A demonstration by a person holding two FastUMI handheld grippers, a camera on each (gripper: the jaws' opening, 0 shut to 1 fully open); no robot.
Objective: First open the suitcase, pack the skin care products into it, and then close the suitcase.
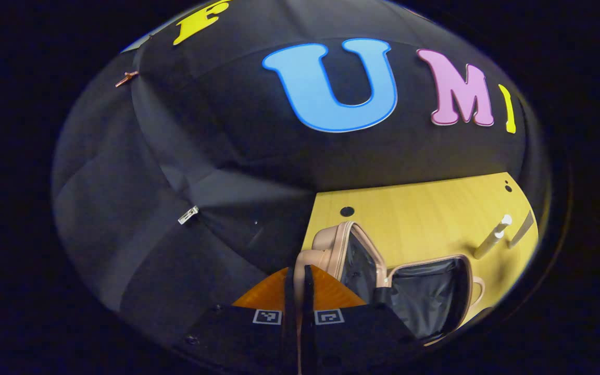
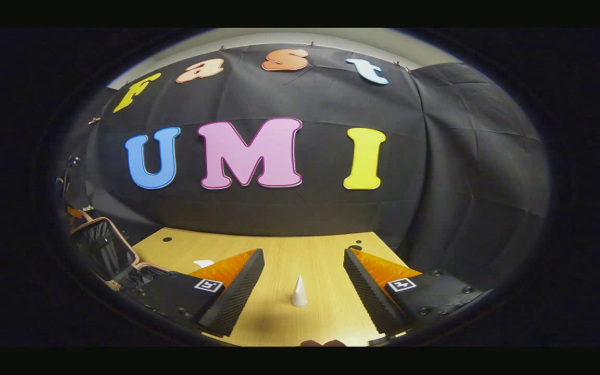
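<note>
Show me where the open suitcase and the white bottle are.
suitcase (image 1: 430,299), left gripper view: dark lining of its lying half.
white bottle (image 2: 299,292), right gripper view: middle of its cone-shaped body.

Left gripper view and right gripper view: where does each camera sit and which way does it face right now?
Left gripper view: rides the left claw, fingers together, facing the open suitcase and a white tube on the wooden table.
Right gripper view: rides the right claw, fingers apart, facing a white cone-shaped tube on the table.
Shared: the suitcase, the table, the booth wall.
</note>
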